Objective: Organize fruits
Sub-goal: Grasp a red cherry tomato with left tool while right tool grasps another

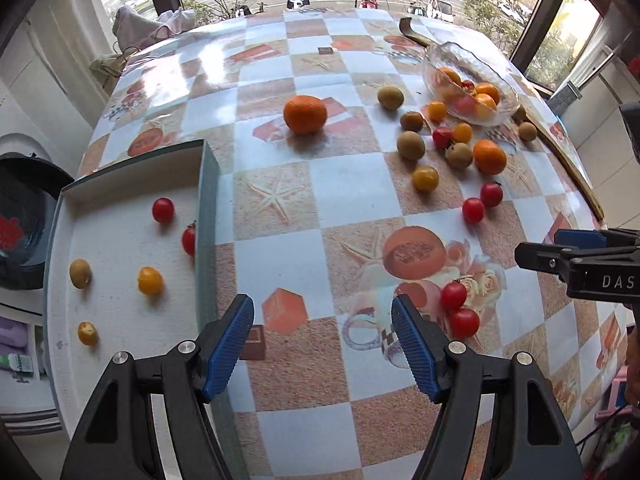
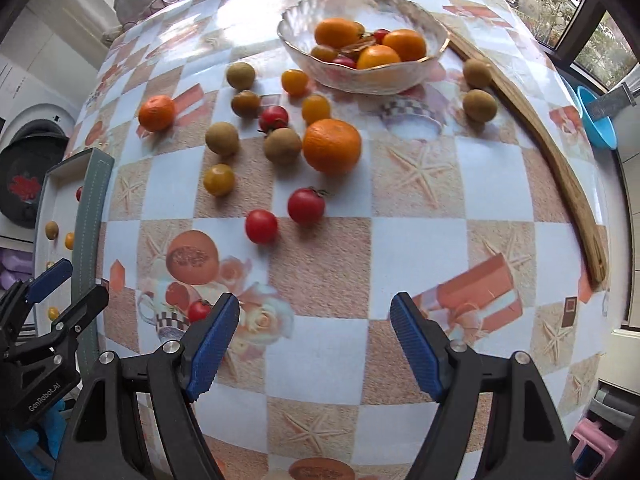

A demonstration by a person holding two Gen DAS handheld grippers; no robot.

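Glass bowl (image 2: 362,65) with a gilt rim sits at the far side of the checkered tablecloth (image 2: 320,264), holding oranges, a yellow tomato and red cherry tomatoes. White tray (image 1: 120,248) at the left edge holds two red tomatoes, two yellow ones and a brown longan. Loose fruit lies scattered between them, including a large orange (image 2: 332,145) just beside a longan (image 2: 282,146); these round fruits show no clear long axis. Left gripper (image 1: 322,336) and right gripper (image 2: 314,338) both hang over the cloth with jaws spread, empty.
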